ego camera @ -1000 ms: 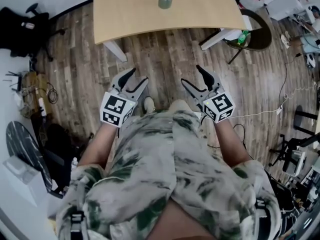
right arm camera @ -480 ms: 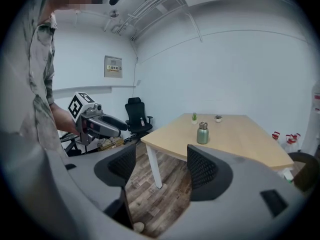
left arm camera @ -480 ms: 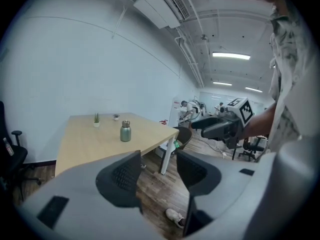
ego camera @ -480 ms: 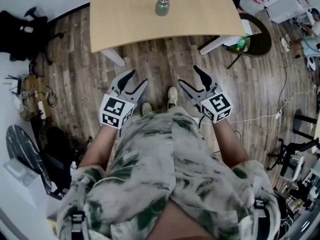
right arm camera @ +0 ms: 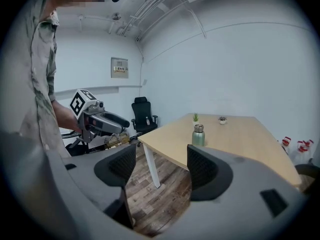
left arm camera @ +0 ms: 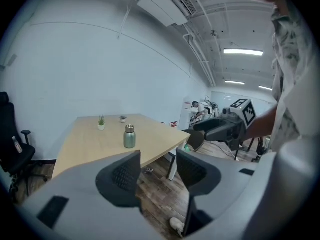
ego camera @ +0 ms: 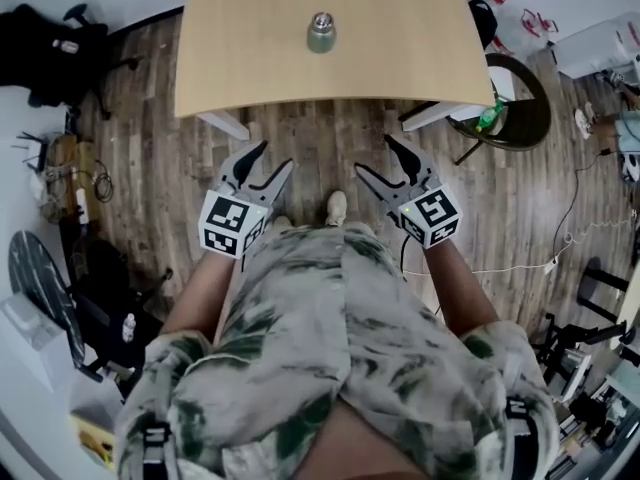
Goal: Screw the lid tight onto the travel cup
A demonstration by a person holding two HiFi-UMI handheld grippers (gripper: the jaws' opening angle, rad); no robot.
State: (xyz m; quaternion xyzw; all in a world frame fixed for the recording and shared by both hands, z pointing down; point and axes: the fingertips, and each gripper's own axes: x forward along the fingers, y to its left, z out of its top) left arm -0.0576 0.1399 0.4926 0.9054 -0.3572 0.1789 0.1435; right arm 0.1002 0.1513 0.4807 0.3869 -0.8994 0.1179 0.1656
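Note:
A green metal travel cup (ego camera: 320, 34) with a silver lid stands upright on the wooden table (ego camera: 400, 48), well ahead of both grippers. The same cup (left arm camera: 129, 136) shows in the left gripper view, and the cup (right arm camera: 198, 135) shows again in the right gripper view. My left gripper (ego camera: 266, 159) is held over the floor in front of the table, open, with nothing between its jaws. My right gripper (ego camera: 378, 159) hangs beside it, also open and empty. The right gripper (left arm camera: 200, 128) appears in the left gripper view, and the left gripper (right arm camera: 120, 120) in the right gripper view.
Two small potted plants (left arm camera: 101, 122) sit at the table's far end. A black office chair (right arm camera: 144, 116) stands at the left wall, a round dark chair (ego camera: 520, 88) at the table's right. Cables and clutter (ego camera: 70, 183) line the floor at the left. Wood floor (ego camera: 320, 158) lies between me and the table.
Both grippers and the person have moved toward the table; the table and cup sit lower and nearer in the head view. The jaws stand as before.

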